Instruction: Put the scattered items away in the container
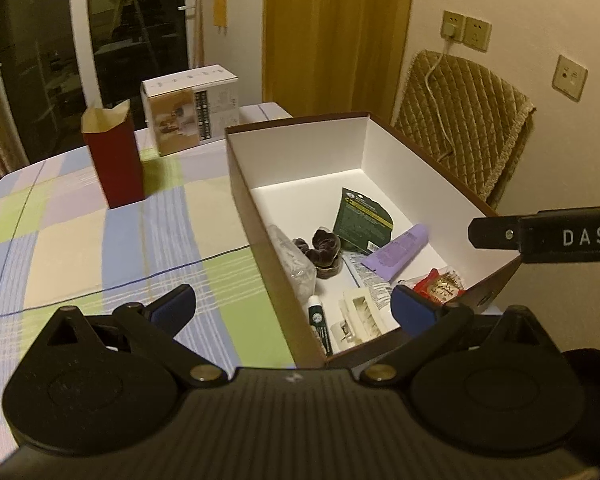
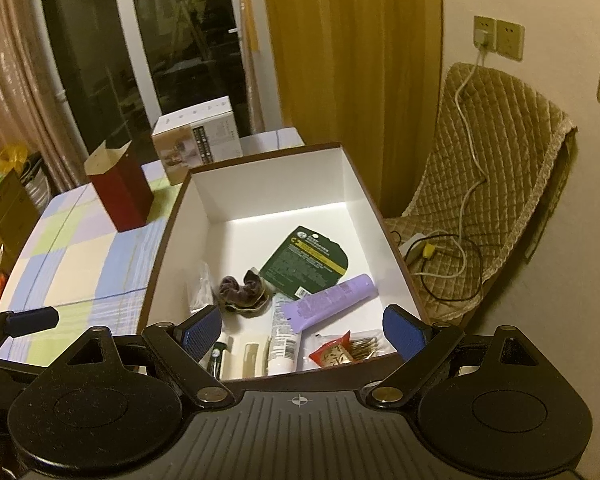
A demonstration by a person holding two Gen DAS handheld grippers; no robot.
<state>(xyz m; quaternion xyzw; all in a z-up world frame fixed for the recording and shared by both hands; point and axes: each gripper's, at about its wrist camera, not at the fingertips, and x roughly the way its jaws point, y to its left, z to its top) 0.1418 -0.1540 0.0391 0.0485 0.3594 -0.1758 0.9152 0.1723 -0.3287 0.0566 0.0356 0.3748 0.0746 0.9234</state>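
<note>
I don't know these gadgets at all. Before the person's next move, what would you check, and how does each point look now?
1. Left tool open and holding nothing: ok.
2. Right tool open and holding nothing: ok.
3. Box upright on the table: ok.
4. Purple tube, scrunchie and green packet inside the box: ok.
5. No small items left on the tablecloth: ok as far as seen; red carton stands there.

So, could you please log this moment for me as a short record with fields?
container: white-lined box, open, on the checked tablecloth
inside: purple tube, dark green packet, dark scrunchie, red snack packet, white tube
outside on table: red paper bag, white carton
left tool: open, empty
right tool: open, empty, over the box's near end
</note>
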